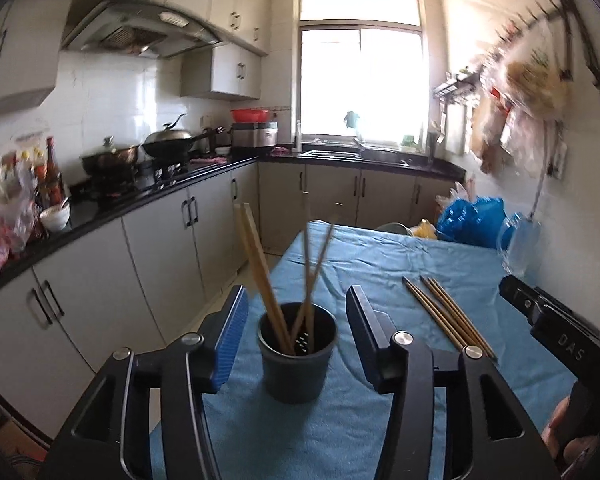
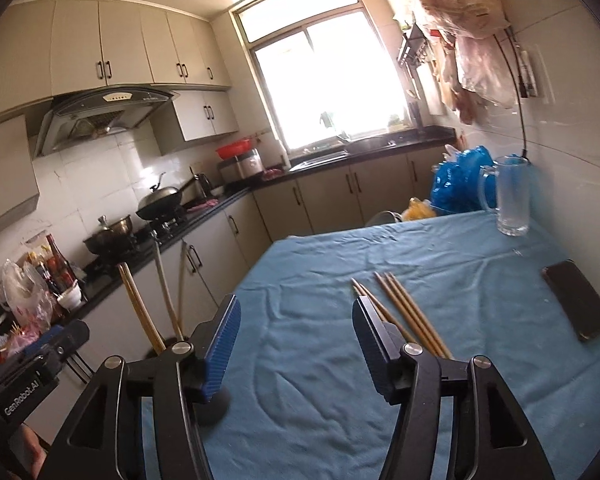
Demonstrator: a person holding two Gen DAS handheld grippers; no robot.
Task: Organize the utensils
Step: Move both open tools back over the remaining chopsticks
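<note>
A dark round utensil cup stands on the blue tablecloth and holds several wooden chopsticks. My left gripper is open, its blue pads on either side of the cup and apart from it. Several loose chopsticks lie flat on the cloth to the right. In the right wrist view they lie just beyond my right gripper, which is open and empty above the cloth. The cup is mostly hidden behind the right gripper's left finger; its chopsticks stick up there.
A glass mug stands at the table's far right by the wall. A black phone lies near the right edge. Blue plastic bags sit beyond the table. A counter with pots runs along the left.
</note>
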